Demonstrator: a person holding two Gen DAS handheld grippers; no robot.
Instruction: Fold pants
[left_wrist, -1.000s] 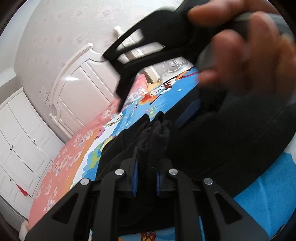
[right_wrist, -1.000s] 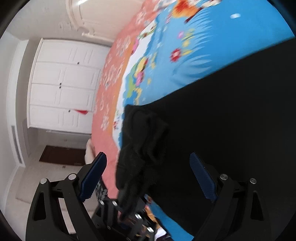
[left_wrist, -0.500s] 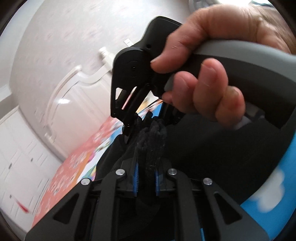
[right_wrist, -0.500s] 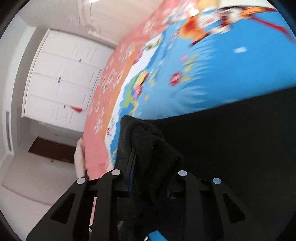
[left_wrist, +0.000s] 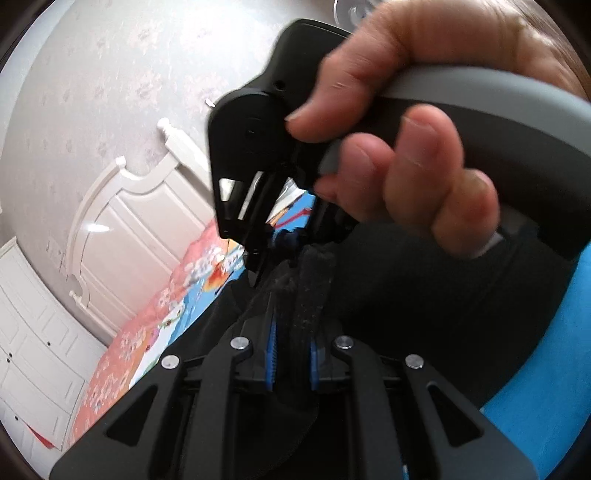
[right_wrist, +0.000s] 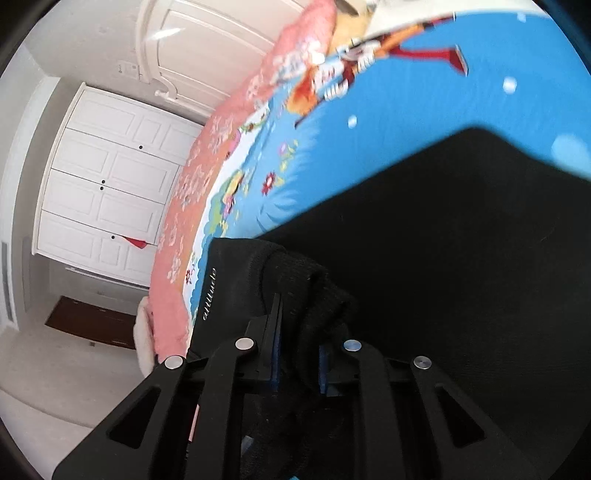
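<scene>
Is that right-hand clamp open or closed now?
Closed: the right gripper has its blue pads pinching a bunched ribbed edge of the black pants.

— What sits where under you?

— The pants (right_wrist: 461, 277) lie spread on the bed (right_wrist: 388, 110). My left gripper (left_wrist: 291, 354) pinches a bunched edge of them between its fingers; my right gripper (right_wrist: 299, 358) pinches another edge the same way.

— And the two against each other?

— My right hand (left_wrist: 399, 122) on its handle hangs just above and ahead of my left gripper, near it.

— Behind all that?

— The headboard (left_wrist: 147, 221) stands at the bed's far end against the wall (left_wrist: 110, 74). The wardrobe (right_wrist: 103, 184) stands beside the bed, left of the headboard.
</scene>
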